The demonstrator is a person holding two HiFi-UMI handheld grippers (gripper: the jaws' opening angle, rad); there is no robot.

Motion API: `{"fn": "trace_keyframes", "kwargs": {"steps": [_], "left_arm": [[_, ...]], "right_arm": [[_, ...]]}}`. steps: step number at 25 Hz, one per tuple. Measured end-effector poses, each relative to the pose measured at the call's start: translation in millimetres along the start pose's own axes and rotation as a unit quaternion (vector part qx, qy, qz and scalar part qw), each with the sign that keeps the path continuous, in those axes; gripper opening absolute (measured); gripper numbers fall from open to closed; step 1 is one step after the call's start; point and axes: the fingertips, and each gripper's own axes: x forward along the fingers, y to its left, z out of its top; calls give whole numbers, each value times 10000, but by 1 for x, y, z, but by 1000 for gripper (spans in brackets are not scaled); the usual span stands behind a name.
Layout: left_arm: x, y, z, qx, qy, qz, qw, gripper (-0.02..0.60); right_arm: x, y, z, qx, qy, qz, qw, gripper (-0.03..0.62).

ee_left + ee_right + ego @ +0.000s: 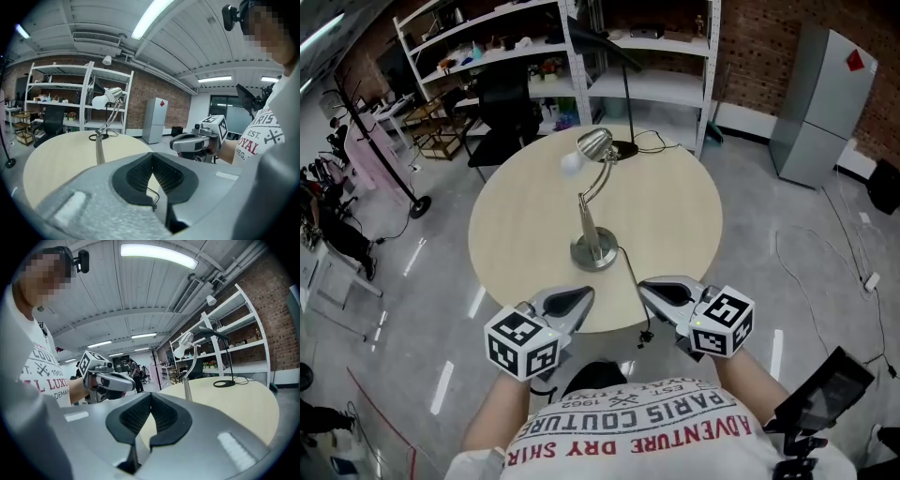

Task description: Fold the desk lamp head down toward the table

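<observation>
Left tool (584, 298) and right tool (647, 287), both clenched empty, hover at the desk (675, 216) edge facing the upright desk lamp (592, 247).

White shelving (649, 86); grey fridge (817, 103)

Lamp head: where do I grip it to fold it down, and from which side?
Probably take the metal shade across its sides, from above. It tilts left, bulb exposed at that end, atop a thin curved neck, so avoid both.
</observation>
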Motion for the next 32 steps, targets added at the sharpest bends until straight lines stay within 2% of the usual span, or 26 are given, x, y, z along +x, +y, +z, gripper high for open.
{"fn": "trace_keyframes", "kwargs": {"steps": [4,8,15,21,25,32], "left_arm": [[1,16,8,4,18,83,10000,2],[10,47,4,-150,-8,214,9997,2],[17,88,13,-238,-106,308,9992,2],[11,119,14,-309,-193,383,9986,2],[13,132,3,-370,-190,378,9984,2],[9,162,11,-482,-450,647,9957,2]], "right_arm": [[14,-17,0,-49,87,-43,9999,3],[33,-45,-11,34,229,-86,9997,3],[80,-71,-20,-561,638,-252,9961,13],[126,-91,-37,-478,853,-199,9950,35],[155,-110,-54,-480,1067,-171,9930,74],[205,-154,-77,-762,1384,-792,9843,199]]}}
